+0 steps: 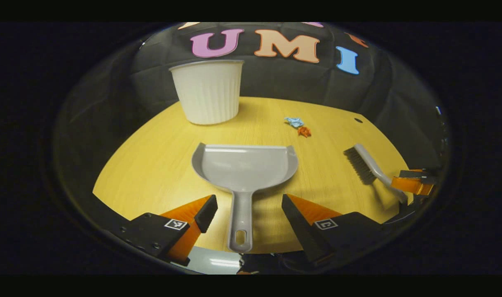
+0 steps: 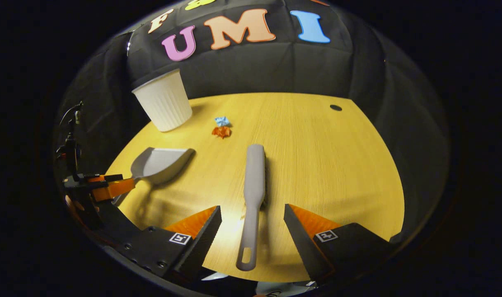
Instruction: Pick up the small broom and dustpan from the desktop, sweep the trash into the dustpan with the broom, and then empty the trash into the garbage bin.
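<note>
Left gripper (image 1: 249,208) is open, jaws spread wide either side of the dustpan (image 1: 245,167) handle, not touching it; pan lies flat on the worktop (image 1: 152,165), mouth pointing to 12 o'clock. Right gripper (image 2: 252,218) is open too, straddling the broom (image 2: 253,194) handle, which runs 6 to 12 o'clock with the bristle head at the far end. In the left gripper view the broom (image 1: 368,167) sits at 3 o'clock with the right gripper (image 1: 414,181) at its handle end; in the right gripper view the dustpan (image 2: 160,165) sits at 9 o'clock with the left gripper (image 2: 106,185) at its handle. Step in hand looks like the double pickup, nothing lifted yet. To do it well: centre each handle between the fingers, close mid-handle rather than on the hanging-hole end, keep the pan level on lift. Trash: blue scrap (image 1: 294,121) and orange scrap (image 1: 304,131), just beside each other on the bare worktop at 12 to 1 o'clock beyond the pan, well apart from it. Dustpan holds nothing. Garbage bin (image 1: 207,90), white ribbed, stands upright at 11 o'clock at the far edge; inside hidden, cannot tell contents.
</note>
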Tool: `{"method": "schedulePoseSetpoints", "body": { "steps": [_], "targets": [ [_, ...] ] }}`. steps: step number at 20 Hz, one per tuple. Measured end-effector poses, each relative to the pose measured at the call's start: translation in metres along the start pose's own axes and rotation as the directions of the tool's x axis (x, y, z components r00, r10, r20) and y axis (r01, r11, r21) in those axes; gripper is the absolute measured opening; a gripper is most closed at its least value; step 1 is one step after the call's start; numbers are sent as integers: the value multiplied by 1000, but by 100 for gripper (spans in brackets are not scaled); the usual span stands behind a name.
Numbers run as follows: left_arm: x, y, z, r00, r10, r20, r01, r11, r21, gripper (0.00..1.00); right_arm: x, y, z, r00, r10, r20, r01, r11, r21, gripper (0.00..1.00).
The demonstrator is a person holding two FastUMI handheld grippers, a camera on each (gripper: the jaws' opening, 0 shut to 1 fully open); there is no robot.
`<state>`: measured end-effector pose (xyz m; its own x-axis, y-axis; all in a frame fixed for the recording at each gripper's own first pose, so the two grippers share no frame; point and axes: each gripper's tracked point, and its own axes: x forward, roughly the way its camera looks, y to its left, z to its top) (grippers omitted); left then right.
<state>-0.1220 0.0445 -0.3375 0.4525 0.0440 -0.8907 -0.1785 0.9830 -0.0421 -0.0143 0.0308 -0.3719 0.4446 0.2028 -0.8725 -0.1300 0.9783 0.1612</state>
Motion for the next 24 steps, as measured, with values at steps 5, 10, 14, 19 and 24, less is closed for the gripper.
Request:
{"method": "schedulePoseSetpoints", "body": {
  "steps": [5, 10, 14, 19, 24],
  "targets": [
    [14, -1, -18, 993, -12, -117, 17, 999, 41, 95, 23, -6, -21, 989, -12, -146, 9, 1000, -25, 93],
    [20, -1, -34, 975, -25, -222, 40, 997, 63, 95, 39, -4, -25, 972, -13, -235, 3, 999, -45, 88],
    [27, 8, -32, 972, 3, -235, 26, 992, 120, 79, 41, -1, -35, 953, -3, -304, -13, 998, -53, 60],
    [33, 5, -24, 970, -36, -239, 63, 992, 106, 31, 46, -2, -31, 955, 11, -297, -36, 996, -80, 24],
    [32, -10, 6, 977, -111, -182, 139, 978, 153, 26, 44, -10, 23, 985, 30, -171, -42, 997, -69, 16]
  ]
}}
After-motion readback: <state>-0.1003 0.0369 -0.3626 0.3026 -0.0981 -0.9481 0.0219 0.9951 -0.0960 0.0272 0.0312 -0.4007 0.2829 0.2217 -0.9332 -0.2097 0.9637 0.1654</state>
